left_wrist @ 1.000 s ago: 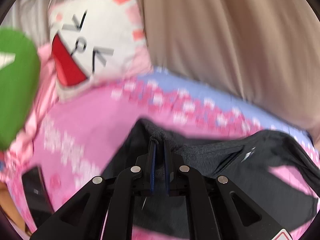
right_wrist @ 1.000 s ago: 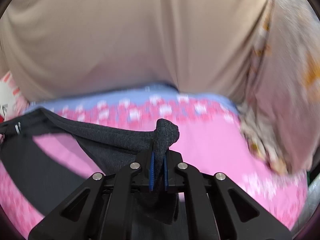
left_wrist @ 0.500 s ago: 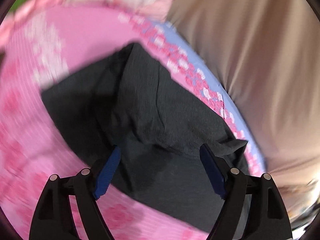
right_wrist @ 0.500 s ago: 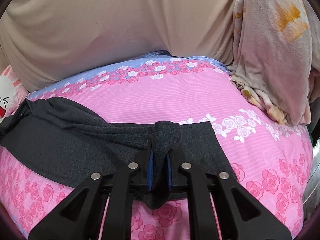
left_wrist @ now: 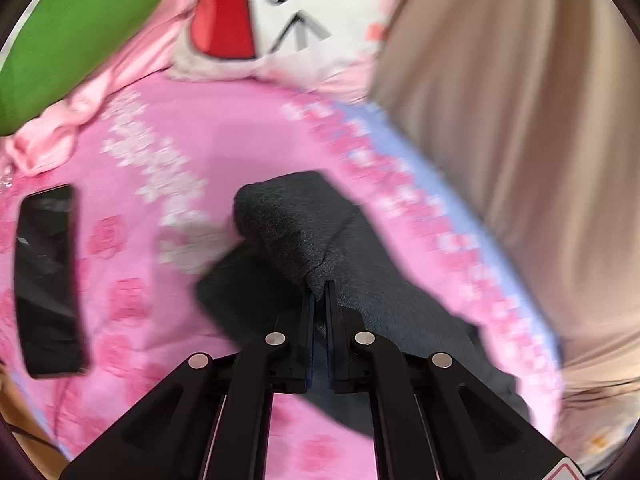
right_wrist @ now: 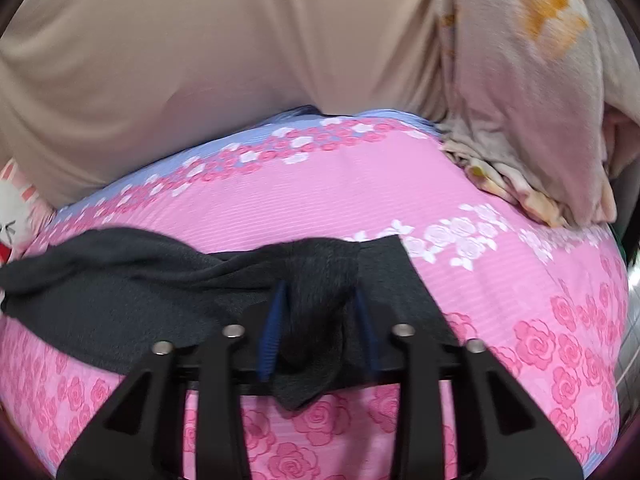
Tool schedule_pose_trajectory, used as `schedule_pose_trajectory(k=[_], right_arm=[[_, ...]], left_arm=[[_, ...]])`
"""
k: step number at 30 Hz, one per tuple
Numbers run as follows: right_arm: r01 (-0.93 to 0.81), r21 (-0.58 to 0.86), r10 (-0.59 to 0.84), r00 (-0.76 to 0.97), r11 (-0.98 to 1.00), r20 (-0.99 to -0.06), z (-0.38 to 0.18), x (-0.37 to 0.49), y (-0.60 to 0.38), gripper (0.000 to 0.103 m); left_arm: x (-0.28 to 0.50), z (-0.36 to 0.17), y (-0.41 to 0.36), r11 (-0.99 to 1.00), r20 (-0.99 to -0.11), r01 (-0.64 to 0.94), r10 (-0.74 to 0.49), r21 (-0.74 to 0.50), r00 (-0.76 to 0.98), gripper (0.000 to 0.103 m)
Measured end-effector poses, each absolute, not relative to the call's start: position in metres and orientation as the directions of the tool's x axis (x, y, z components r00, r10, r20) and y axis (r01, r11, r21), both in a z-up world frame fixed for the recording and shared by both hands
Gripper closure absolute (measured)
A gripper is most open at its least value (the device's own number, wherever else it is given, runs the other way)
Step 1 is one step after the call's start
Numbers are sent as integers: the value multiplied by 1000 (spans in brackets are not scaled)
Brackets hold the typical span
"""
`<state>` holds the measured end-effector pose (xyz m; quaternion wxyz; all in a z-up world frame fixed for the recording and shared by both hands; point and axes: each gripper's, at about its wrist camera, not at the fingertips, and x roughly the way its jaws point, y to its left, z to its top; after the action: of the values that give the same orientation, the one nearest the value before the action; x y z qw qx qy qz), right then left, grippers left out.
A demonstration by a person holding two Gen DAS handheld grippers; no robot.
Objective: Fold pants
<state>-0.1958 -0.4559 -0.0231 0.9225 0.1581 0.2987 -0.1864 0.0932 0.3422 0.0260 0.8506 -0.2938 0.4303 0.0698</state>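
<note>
Dark grey pants point(left_wrist: 296, 220) lie on a pink rose-print bed sheet point(left_wrist: 224, 144). My left gripper point(left_wrist: 319, 300) is shut, and its blue pads pinch a raised fold of the pants at the tips. In the right wrist view the pants point(right_wrist: 120, 280) stretch across the sheet from the left. My right gripper point(right_wrist: 320, 289) hovers over their bunched end. Its jaws are opening, and the blue pads point(right_wrist: 272, 320) stand apart with the bunch of fabric loose between them.
A black phone point(left_wrist: 48, 280) lies on the sheet at the left. A green cushion point(left_wrist: 80, 20) and a cartoon-face pillow point(left_wrist: 288, 12) sit at the head end. A beige curtain point(right_wrist: 240, 60) hangs behind the bed. A pale floral blanket point(right_wrist: 540, 100) is heaped at the right.
The left gripper, wide open above the pants half a second ago, has closed on a fold. The right gripper came down to the sheet and its jaws have parted from the fabric.
</note>
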Motion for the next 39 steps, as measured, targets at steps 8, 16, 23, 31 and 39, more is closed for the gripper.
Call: schedule_pose_trajectory(k=[8, 16, 23, 31, 39], right_arm=[[439, 358, -193, 812, 824, -550, -6, -249, -444, 46], [394, 618, 51, 816, 680, -576, -33, -178, -467, 43], [533, 554, -69, 757, 639, -650, -29, -120, -496, 103], [554, 497, -177, 767, 668, -617, 6, -199, -511, 100], [514, 650, 130, 720, 560, -682, -34, -148, -482, 60]], left_arm=[[97, -11, 355, 794, -790, -397, -163, -461, 591, 100], [97, -7, 349, 827, -800, -381, -130, -413, 585, 100], [103, -11, 351, 826, -816, -395, -128, -403, 563, 100], [108, -5, 355, 832, -818, -385, -133, -399, 560, 99], [109, -9, 347, 847, -833, -398, -92, -354, 546, 99]])
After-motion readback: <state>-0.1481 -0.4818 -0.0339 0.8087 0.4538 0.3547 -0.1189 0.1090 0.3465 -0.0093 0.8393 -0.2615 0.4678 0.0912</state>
